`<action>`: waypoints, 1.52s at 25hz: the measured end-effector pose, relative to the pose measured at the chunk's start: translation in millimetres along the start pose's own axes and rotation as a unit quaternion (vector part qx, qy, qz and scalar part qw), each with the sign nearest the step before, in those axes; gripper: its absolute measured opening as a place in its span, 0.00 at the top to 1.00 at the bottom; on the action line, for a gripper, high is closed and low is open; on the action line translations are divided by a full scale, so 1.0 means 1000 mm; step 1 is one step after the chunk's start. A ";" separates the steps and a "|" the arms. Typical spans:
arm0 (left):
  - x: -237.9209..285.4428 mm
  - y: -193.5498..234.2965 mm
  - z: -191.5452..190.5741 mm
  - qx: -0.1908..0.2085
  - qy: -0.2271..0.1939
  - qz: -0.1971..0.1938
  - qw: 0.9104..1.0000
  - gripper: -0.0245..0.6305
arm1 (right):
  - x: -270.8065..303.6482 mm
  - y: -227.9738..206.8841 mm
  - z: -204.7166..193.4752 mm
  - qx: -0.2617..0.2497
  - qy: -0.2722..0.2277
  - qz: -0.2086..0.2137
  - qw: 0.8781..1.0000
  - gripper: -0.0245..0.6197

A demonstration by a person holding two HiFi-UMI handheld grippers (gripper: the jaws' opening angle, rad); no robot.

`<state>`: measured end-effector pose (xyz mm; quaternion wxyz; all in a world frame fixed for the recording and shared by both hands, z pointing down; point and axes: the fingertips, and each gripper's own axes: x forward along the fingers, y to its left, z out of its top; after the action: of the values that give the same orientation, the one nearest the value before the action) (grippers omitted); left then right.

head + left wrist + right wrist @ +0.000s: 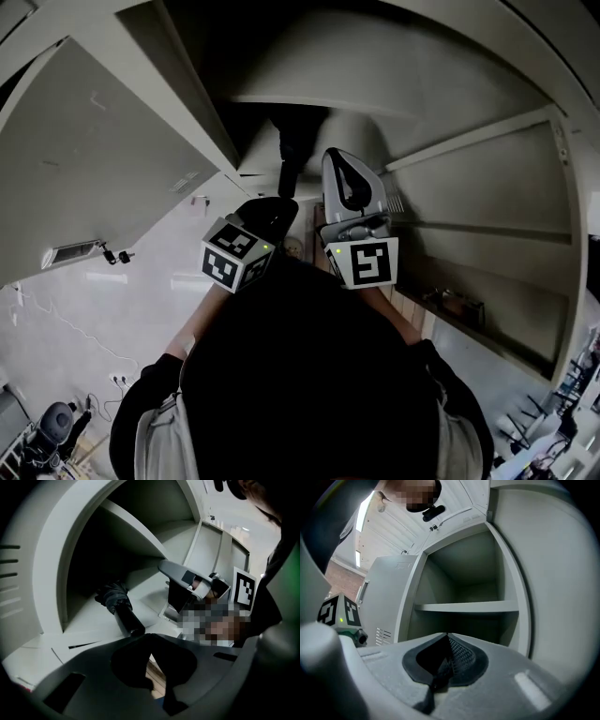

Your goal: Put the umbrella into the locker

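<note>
A black folded umbrella (118,604) lies on the floor of an open locker compartment (84,620), its handle end pointing out toward me. In the head view the umbrella (294,141) shows as a dark shape inside the locker's mouth. My left gripper (149,637) is shut with nothing between its jaws, its tips just short of the handle end. From above, the left gripper (279,204) hangs at the locker's opening. My right gripper (447,637) is shut and empty, level, facing an upper compartment with a shelf (466,606). The right gripper (342,159) stands beside the left one.
The locker's grey door (103,159) swings open at the left. More locker compartments (487,216) run along the right. Cables (84,328) trail over the pale floor, and a chair (52,427) stands at the bottom left.
</note>
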<state>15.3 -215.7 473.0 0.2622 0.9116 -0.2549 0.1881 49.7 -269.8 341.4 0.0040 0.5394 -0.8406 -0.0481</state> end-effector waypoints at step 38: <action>-0.065 -0.033 0.075 0.119 -0.231 0.199 0.945 0.95 | -0.061 0.013 0.005 -0.002 -0.022 0.027 0.999 0.96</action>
<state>-2.1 -210.5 369.7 0.0428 0.8855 -0.4601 0.0498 62.8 -208.3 340.4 -0.0121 0.5154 -0.8546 -0.0620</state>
